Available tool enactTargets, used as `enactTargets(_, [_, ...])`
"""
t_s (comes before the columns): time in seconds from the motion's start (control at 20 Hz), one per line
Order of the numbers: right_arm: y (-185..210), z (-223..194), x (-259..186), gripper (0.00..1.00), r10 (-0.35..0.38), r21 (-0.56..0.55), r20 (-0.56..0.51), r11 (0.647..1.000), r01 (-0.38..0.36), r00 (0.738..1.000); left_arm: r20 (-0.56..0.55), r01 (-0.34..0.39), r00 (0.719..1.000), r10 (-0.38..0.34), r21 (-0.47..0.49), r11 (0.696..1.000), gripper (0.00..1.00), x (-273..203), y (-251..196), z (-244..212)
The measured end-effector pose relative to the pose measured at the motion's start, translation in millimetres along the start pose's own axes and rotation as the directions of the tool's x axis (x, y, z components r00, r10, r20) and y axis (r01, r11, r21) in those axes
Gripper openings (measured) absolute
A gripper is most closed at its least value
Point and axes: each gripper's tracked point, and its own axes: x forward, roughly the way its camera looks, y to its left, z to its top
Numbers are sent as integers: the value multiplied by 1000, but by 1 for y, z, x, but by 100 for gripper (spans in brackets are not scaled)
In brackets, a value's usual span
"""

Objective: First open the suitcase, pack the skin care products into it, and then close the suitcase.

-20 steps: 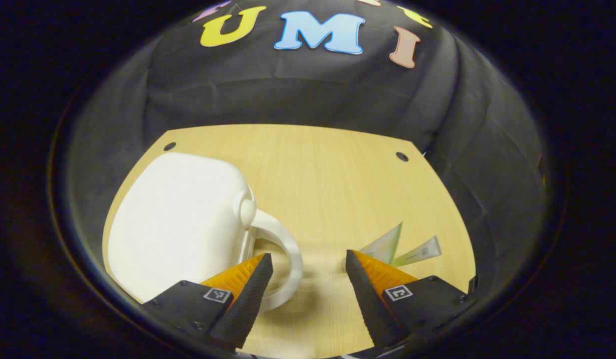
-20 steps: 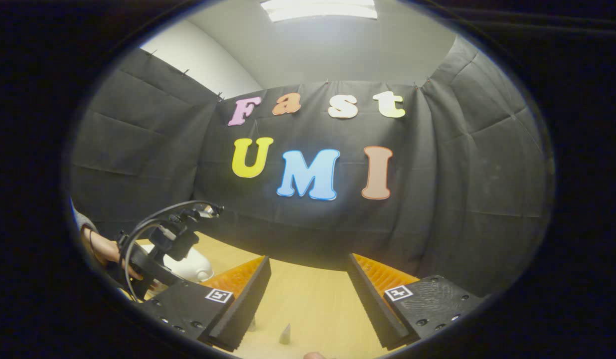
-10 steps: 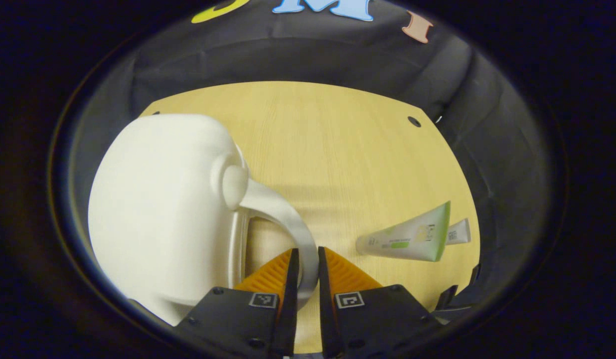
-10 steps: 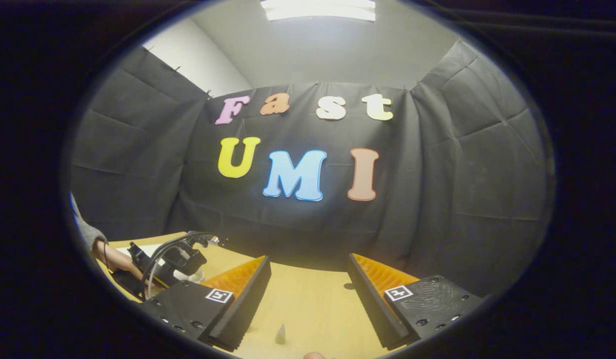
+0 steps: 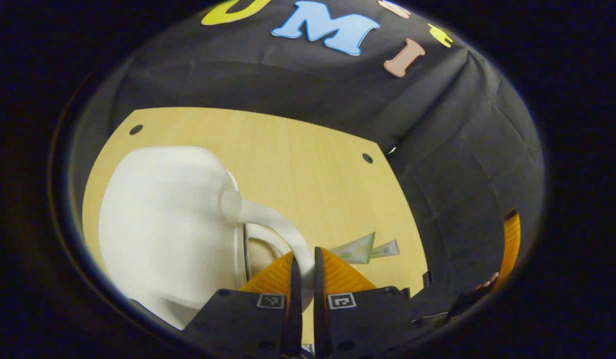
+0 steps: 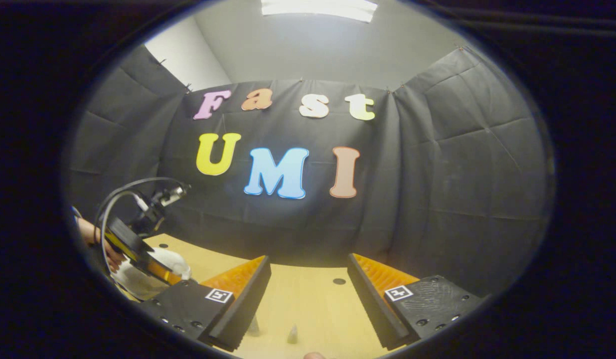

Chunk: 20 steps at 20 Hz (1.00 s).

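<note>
- The left gripper (image 5: pixel 304 271) is clamping the handle (image 5: pixel 283 229) of the white suitcase (image 5: pixel 163 234); its two orange fingers (image 5: pixel 338 274) are pressing on the handle from either side, nearly together.
- The suitcase is lying on the wooden worktop (image 5: pixel 298 159), at the left of the left gripper view, with its shell appearing closed and its handle arching out toward the gripper.
- Two skin care tubes (image 5: pixel 358 248) are lying on the worktop just beyond the left gripper's right finger, well apart from the suitcase body. The nearer one is pale green and white; the smaller one (image 5: pixel 387 248) is lying just beside it, toward the worktop's edge.
- At the right rim of the left gripper view, part of an orange finger (image 5: pixel 511 242) is showing against the black cloth; whose it is I cannot tell with certainty.
- The right gripper (image 6: pixel 308 289) is hovering above the worktop (image 6: pixel 308 304) with its fingers (image 6: pixel 373 279) standing wide apart and gripping nothing.
- In the right gripper view, the left gripper (image 6: pixel 138 249) is showing at the far left with a looping black cable (image 6: pixel 113 204), a hand (image 6: pixel 106 249) holding it, and the suitcase (image 6: pixel 158 271) partly hidden beneath it.
- Two small tips of tubes (image 6: pixel 292 334) are poking up at the bottom of the right gripper view, between the fingers; too little is showing to describe them further.
</note>
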Motion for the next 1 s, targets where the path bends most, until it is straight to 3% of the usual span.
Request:
enactTargets(0.25, [41,8,0,94,-49,-47,2,998,49,999,128,-1,992,-2,28,1000,17,-114,49,78])
enactTargets(0.45, [70,21,-6,94,-60,-71,12,996,60,998,191,-33,981,34,-8,999,17,-177,135,115])
enactTargets(0.6, [74,27,-8,94,-77,-93,16,993,78,997,273,-200,942,194,-7,980,17,-212,230,131])
enactTargets(0.85, [71,20,-7,94,-143,-131,-8,981,141,990,311,-502,819,482,-16,865,17,-236,404,122])
enactTargets(0.9, [66,15,-5,94,-160,-156,-24,976,154,987,302,-524,807,508,-32,851,17,-234,437,117])
enactTargets(1.0, [61,20,-6,94,-187,-174,-24,968,180,982,257,-507,820,512,-90,857,14,-222,489,107])
